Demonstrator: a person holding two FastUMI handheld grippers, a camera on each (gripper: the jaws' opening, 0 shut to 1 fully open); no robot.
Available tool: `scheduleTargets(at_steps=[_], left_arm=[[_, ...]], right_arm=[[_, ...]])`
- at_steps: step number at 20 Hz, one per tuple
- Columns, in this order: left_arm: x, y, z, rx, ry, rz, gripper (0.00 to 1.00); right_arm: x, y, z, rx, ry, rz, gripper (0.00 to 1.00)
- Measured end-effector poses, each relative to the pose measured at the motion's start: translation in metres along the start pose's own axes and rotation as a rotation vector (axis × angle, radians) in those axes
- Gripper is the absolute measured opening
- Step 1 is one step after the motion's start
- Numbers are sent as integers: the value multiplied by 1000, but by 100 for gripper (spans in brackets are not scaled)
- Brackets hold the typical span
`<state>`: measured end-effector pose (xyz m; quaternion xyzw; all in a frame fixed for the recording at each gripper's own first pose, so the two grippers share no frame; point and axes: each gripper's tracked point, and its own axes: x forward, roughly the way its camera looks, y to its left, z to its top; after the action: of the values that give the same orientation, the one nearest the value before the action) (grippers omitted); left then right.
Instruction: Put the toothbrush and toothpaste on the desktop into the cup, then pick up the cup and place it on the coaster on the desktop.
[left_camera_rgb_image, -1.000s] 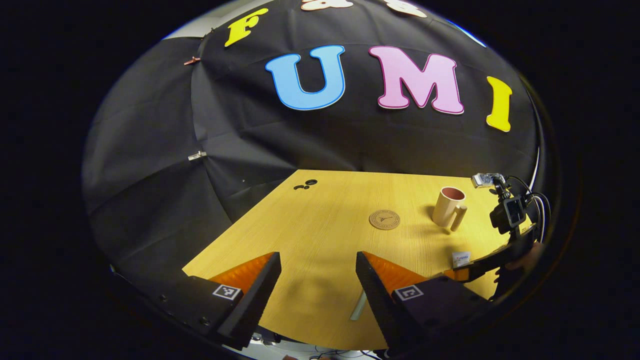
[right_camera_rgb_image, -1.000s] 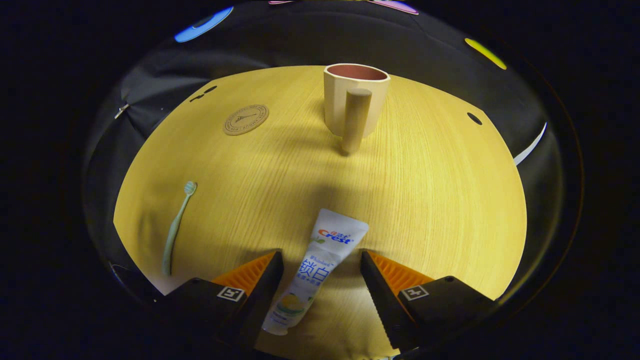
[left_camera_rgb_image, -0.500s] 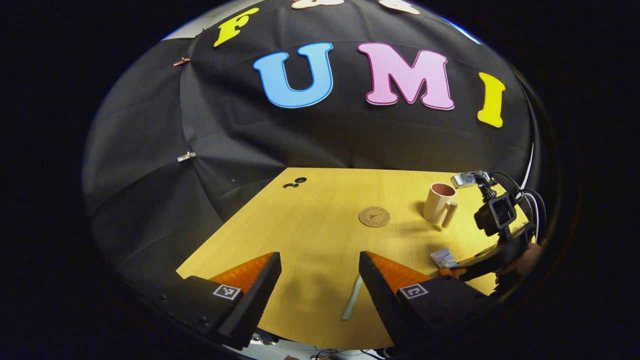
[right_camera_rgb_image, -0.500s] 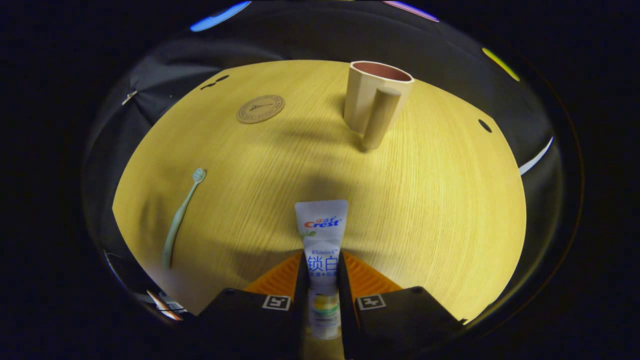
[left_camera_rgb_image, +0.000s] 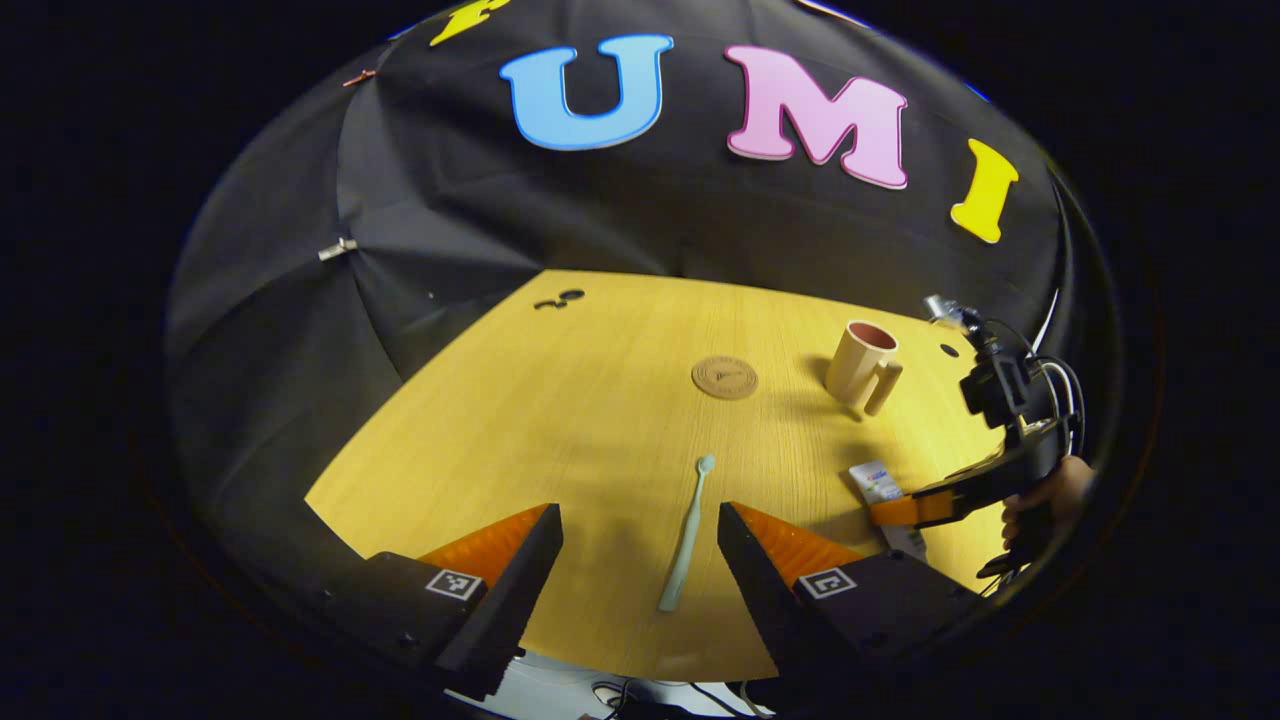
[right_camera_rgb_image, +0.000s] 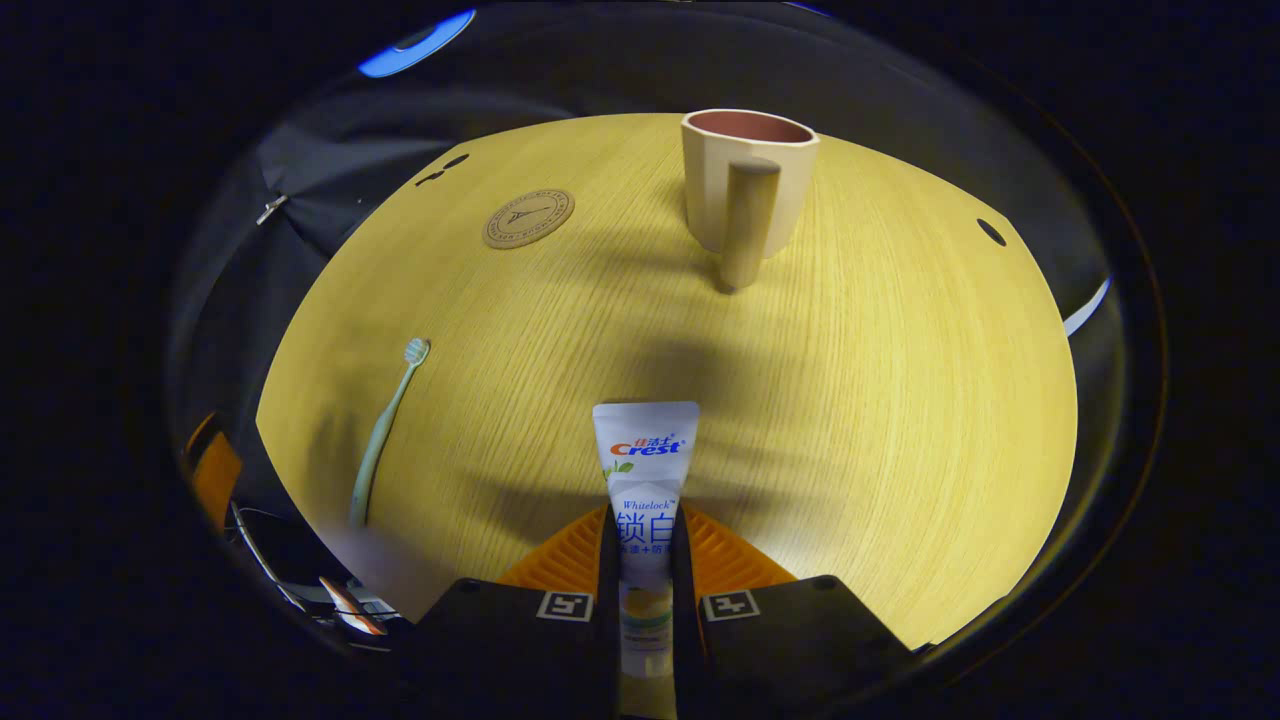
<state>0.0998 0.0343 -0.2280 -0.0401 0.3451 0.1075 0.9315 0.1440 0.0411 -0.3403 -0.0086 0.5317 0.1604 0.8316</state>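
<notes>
Toothpaste (right_camera_rgb_image: 645, 470) pinched in right gripper (right_camera_rgb_image: 645, 560), near desktop (right_camera_rgb_image: 900, 400) edge; left gripper (left_camera_rgb_image: 640, 560) spread around toothbrush (left_camera_rgb_image: 686, 535). Next, probably: carry to far cup (right_camera_rgb_image: 748, 180).

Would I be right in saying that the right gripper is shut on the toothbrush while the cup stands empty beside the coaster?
Not quite: the right gripper is shut on the toothpaste, not the toothbrush, which lies loose on the desktop. The right gripper view shows the tube clamped between both fingers. The rest holds: the cup stands empty beside the coaster.
</notes>
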Motion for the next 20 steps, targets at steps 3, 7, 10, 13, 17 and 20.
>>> scheduleTargets(at_steps=[3, 7, 10, 13, 17, 20], left_arm=[[27, 3, -23, 45, 126, -23, 99], [58, -11, -38, 63, 255, -77, 98], [76, -21, -49, 110, 322, -88, 98], [87, -25, -59, 130, 374, -79, 97], [95, -28, -65, 179, 414, -68, 94], [97, -37, -68, 160, 447, -95, 88]], right_arm=[[-17, -3, 3, 19, -38, 8, 25], [-41, -7, 1, 87, -79, 36, 25], [-51, -12, -4, 117, -88, 47, 25], [-57, -23, -9, 117, -96, 37, 25], [-63, -32, -21, 134, -81, 43, 24], [-62, -38, -26, 141, -76, 46, 25]])
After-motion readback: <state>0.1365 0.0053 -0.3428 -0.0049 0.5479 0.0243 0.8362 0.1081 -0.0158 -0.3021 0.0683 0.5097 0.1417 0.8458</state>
